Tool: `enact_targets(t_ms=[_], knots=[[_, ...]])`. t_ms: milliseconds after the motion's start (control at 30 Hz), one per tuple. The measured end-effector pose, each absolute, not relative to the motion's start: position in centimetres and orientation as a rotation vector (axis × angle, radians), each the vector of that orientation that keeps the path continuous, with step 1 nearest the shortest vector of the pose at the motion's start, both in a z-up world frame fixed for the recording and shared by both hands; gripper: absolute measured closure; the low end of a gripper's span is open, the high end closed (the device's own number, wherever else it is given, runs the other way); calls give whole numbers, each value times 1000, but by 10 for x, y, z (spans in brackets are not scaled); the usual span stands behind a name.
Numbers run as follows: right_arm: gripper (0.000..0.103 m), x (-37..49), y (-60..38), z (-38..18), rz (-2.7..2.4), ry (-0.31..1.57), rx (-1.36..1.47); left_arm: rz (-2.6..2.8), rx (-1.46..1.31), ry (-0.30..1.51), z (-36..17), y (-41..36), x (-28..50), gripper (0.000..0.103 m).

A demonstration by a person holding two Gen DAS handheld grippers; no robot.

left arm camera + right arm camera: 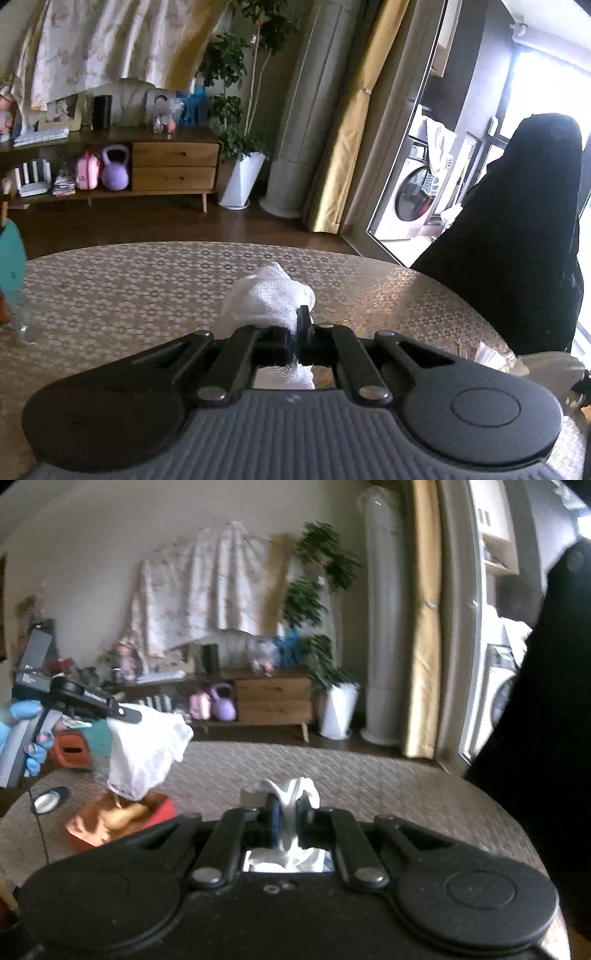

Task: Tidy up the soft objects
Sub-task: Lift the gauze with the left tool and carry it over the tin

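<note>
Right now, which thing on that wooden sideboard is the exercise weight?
Find the low wooden sideboard against the far wall, left of the potted plant. In its open shelf, beside the drawers, sits the purple kettlebell: round with a loop handle, unlike the pink case beside it.

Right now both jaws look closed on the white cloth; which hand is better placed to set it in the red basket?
Left, probably. The left gripper holds its part of the white cloth just above the red basket. The right gripper pinches its part nearer the table's middle.
</note>
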State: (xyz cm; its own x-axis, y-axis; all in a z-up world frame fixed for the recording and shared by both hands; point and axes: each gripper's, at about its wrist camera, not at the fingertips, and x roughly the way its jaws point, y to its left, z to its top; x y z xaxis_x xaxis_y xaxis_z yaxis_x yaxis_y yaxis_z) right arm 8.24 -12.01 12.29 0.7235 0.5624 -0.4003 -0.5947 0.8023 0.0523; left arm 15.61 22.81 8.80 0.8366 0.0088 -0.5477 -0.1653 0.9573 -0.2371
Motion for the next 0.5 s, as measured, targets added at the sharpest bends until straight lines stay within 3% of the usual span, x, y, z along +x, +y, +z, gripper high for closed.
enact_targets(t_ms=[500], knots=[[96,77,38,133,894,400,-144,187,-214,649,76,286,96,100]])
